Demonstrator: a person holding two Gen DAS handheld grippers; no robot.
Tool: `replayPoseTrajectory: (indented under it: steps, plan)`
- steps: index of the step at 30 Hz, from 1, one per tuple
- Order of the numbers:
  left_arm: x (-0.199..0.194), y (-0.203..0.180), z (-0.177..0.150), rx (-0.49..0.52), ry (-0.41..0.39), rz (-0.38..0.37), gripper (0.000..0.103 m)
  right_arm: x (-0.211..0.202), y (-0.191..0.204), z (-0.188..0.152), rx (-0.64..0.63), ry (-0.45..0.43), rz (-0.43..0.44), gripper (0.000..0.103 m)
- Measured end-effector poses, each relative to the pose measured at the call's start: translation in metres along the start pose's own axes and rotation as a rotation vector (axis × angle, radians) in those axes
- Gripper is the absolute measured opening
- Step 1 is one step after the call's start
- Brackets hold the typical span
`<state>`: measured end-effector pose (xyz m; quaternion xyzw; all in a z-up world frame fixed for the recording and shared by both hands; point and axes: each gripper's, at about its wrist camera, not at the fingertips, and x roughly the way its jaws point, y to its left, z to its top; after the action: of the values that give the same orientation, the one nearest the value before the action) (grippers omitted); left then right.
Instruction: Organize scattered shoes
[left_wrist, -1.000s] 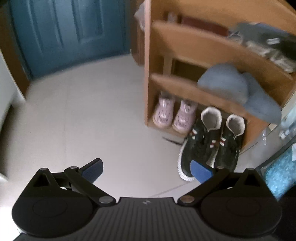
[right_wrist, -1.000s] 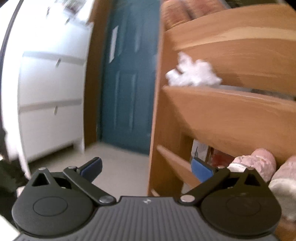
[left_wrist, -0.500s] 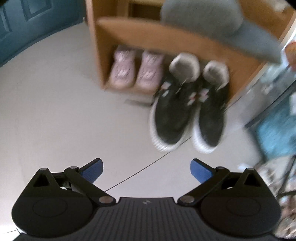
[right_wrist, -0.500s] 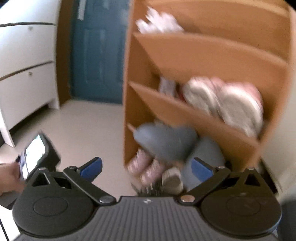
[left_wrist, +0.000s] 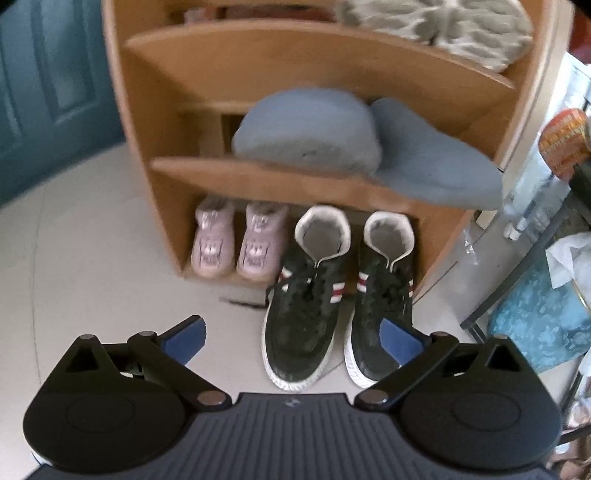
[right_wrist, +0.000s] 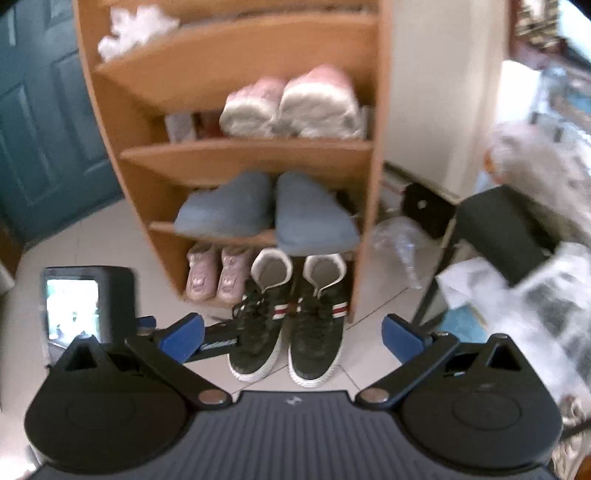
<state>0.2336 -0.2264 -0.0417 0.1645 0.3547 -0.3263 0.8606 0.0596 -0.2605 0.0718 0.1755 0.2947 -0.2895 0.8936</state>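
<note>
Black sneakers (left_wrist: 338, 317) with white soles sit side by side at the centre of both our views, heels tucked under the bottom of the wooden shoe rack (left_wrist: 266, 177), toes out on the tiled floor (left_wrist: 92, 266). Left of them, small pink boots (left_wrist: 238, 245) stand inside the rack; grey slippers (left_wrist: 354, 144) lie on the shelf above. Our left gripper (left_wrist: 291, 338) and right gripper (right_wrist: 291, 334) both hold their fingers wide apart, gripping nothing.
</note>
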Motion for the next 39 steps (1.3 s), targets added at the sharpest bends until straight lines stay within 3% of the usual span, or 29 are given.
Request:
replayPoseTrajectory:
  steps: [6, 12, 22, 31, 39]
  plan:
    - [-0.029, 0.015, 0.011, 0.016, -0.053, 0.042, 0.103, -0.029, 0.015, 0.014, -0.168, -0.070, -0.015, 0.102]
    - [-0.065, 0.014, 0.034, -0.022, -0.117, 0.038, 0.103, -0.045, 0.018, 0.027, -0.245, -0.115, 0.059, 0.102]
    - [-0.113, -0.014, 0.063, -0.009, -0.196, 0.082, 0.103, -0.065, -0.014, 0.044, -0.160, -0.115, 0.077, 0.102]
    - [-0.134, -0.030, 0.061, 0.040, -0.229, 0.107, 0.103, -0.075, -0.017, 0.050, -0.156, -0.167, 0.107, 0.102]
    - [-0.122, -0.003, 0.044, 0.013, -0.155, 0.210, 0.103, -0.035, -0.007, 0.054, -0.225, -0.123, 0.187, 0.102]
